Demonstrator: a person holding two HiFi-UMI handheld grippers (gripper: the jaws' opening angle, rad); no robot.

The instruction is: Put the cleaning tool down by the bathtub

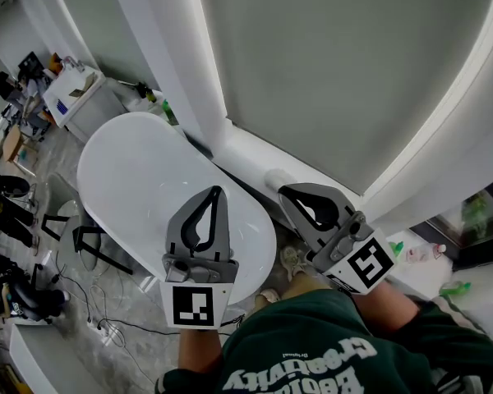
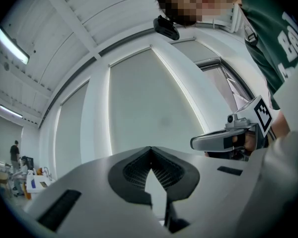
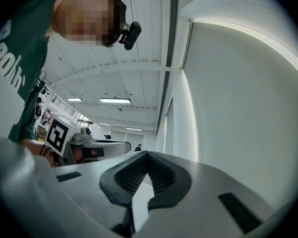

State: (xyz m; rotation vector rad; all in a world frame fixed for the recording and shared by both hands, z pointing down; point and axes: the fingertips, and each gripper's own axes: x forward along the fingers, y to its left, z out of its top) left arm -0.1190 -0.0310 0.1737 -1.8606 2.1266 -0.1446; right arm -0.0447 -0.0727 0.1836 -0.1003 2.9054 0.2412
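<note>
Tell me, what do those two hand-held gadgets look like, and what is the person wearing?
Both are alike. The left gripper and right gripper have grey plastic jaws lined with black ribbed pads, tapering to a point. Behind each sits a white cube printed with black square markers. No cables show. The person wears a dark green sweatshirt with white lettering.

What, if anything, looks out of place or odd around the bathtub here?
Nothing looks spilled or broken. The bathtub sits upright. Two oddities: loose cables trail over the floor left of it, and both the left gripper and right gripper are shut on nothing, with no cleaning tool clearly in view.
</note>
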